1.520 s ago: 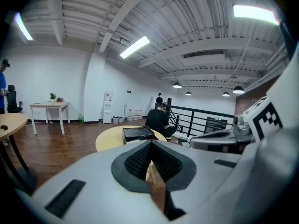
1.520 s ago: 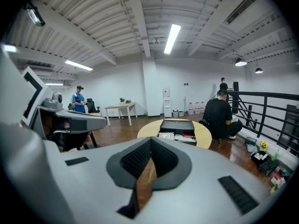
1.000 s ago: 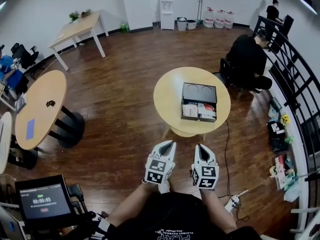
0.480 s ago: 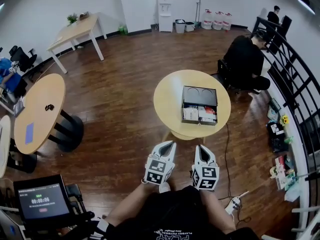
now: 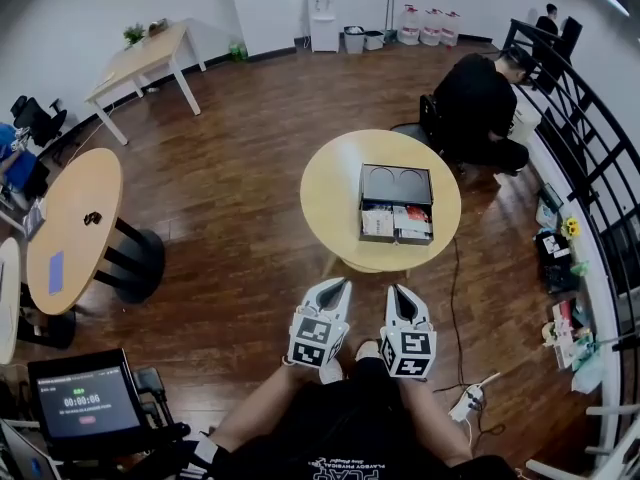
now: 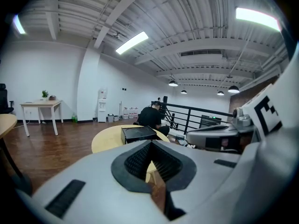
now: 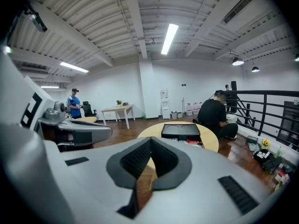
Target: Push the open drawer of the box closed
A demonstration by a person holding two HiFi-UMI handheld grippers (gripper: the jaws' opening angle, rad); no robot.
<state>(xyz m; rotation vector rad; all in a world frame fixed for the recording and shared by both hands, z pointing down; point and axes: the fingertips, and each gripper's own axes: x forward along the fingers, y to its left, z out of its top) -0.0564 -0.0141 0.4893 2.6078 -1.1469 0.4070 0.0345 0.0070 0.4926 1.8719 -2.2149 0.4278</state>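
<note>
head view: black box [image 5: 397, 185] sits on the round desk [image 5: 335, 193], right of its middle. its drawer [image 5: 396, 224] is pulled out toward the person, so box and drawer run lengthwise away from them. the drawer holds white and red things, too small to name. the box top has two round dents. left tool [image 5: 340, 285] and right tool [image 5: 396, 292] are held side by side over the floor, well short of the desk, tips pointing at it.

left gripper view: left tool [image 6: 150, 146] has its jaws pinched together, nothing between. box [image 6: 138, 133] is ahead on the desk [image 6: 105, 139], its drawer hidden behind the tool.

right gripper view: right tool [image 7: 150, 141] is also closed and empty. box [image 7: 181, 130] is straight ahead, and only a sliver of the drawer [image 7: 192, 143] shows.
</note>
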